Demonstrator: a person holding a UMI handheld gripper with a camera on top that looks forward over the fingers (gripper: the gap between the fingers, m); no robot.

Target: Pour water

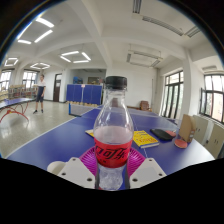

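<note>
A clear plastic bottle [112, 135] with a black cap and a red Coca-Cola label stands upright between my gripper's [112, 166] two fingers. Both magenta pads [90, 160] press on its lower body, just below the label. The bottle looks raised above the blue table [50, 142]. Its lower part shows clear liquid. The bottle's base is hidden between the fingers.
On the blue table lie a yellow sheet [144, 138], a dark flat object [162, 133] and an orange and tan object [183, 130] to the right. A whitish object [55, 167] sits by the left finger. A person [40, 92] stands far off by other tables.
</note>
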